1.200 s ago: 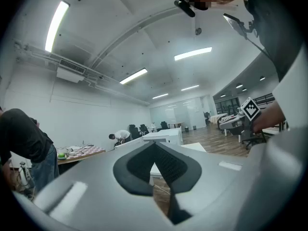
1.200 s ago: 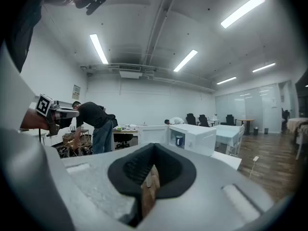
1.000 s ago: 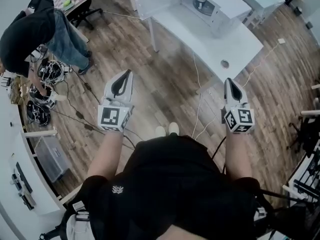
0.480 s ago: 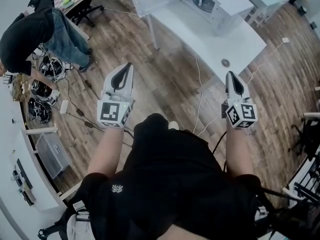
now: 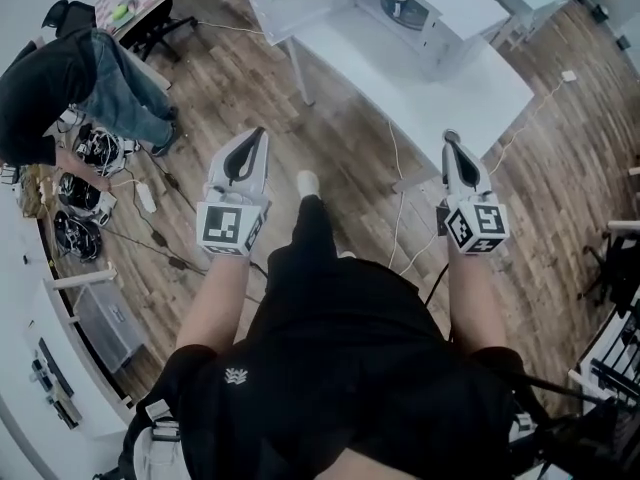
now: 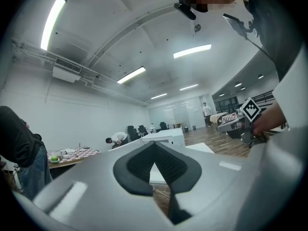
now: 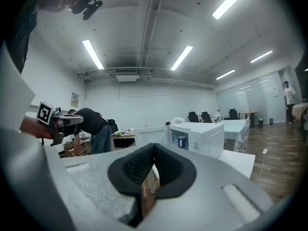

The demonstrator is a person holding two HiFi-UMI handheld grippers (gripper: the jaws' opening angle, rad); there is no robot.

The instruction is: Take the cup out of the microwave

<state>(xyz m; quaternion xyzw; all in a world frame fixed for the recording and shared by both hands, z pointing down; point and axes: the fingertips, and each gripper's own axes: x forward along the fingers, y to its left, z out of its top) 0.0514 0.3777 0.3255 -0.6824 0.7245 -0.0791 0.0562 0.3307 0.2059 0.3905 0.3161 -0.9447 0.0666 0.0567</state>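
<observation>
Cup (image 7: 181, 141) in microwave (image 7: 208, 137), tools (image 5: 257, 134) (image 5: 449, 138) closed, empty

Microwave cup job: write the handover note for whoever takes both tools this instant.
Left tool: shut, empty, held level in front of the person.
Right tool: shut, empty, held out the same way.
Cup: inside the microwave, which stands on the white table ahead. Neither tool is near it.
Done: the microwave door stands open.
Left: step up to the table, open one tool, reach in, grip the cup and bring it out.
</observation>
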